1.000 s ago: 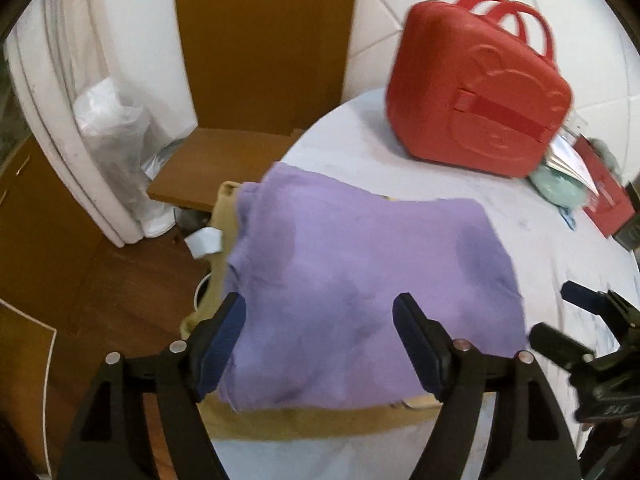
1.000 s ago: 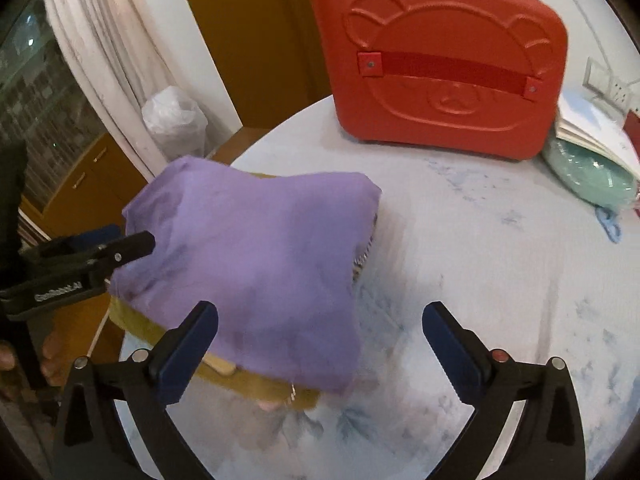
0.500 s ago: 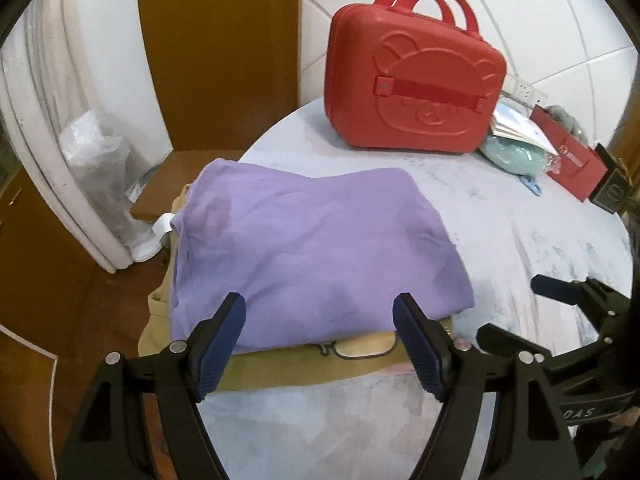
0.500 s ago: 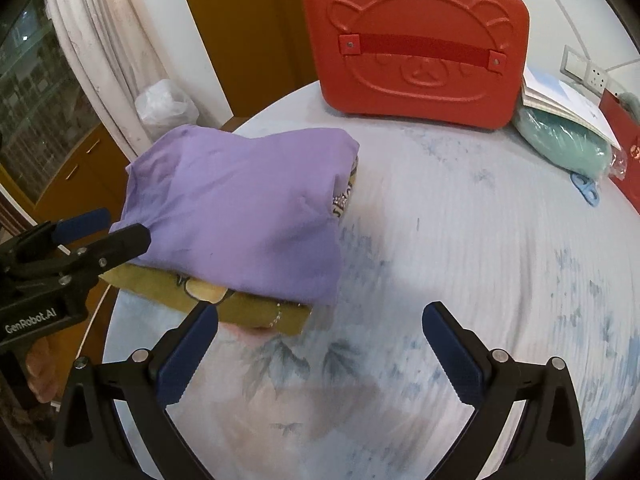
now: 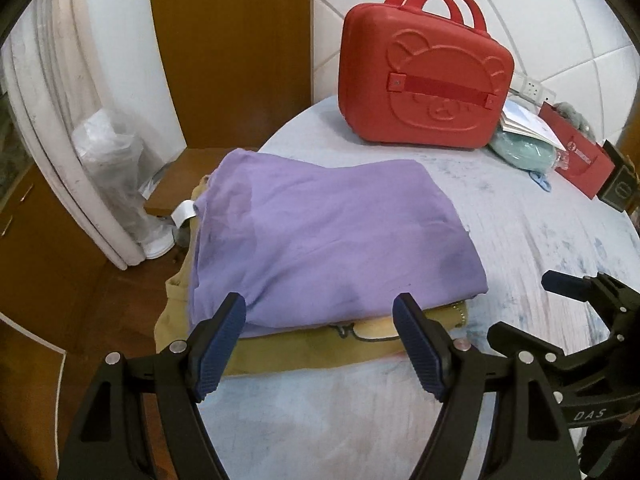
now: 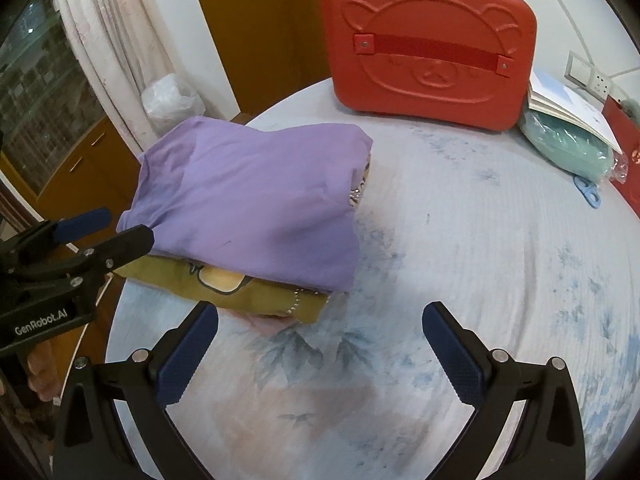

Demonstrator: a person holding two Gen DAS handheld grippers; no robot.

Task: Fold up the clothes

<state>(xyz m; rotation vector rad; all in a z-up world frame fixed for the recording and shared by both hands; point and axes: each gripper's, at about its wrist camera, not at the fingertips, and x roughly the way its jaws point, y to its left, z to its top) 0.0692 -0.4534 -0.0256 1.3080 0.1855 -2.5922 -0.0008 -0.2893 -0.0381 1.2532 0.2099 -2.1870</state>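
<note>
Grippers both empty: left gripper (image 5: 320, 344) and right gripper (image 6: 320, 350) gape wide, now drawn back from the folded purple cotton shirt (image 5: 324, 236), stacked atop the olive-yellow printed garment (image 6: 240, 286) at the floral tablecloth's (image 6: 460, 264) edge. Fold looks finished.

Both wrist views share folded clothes (image 5: 320, 240)

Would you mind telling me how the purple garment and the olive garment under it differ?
The purple garment is plain and lies on top; the olive garment beneath carries a cartoon print and a beaded trim. The purple one shows fully, the olive one only at its edges. Both are folded, stacked on the table.
</note>
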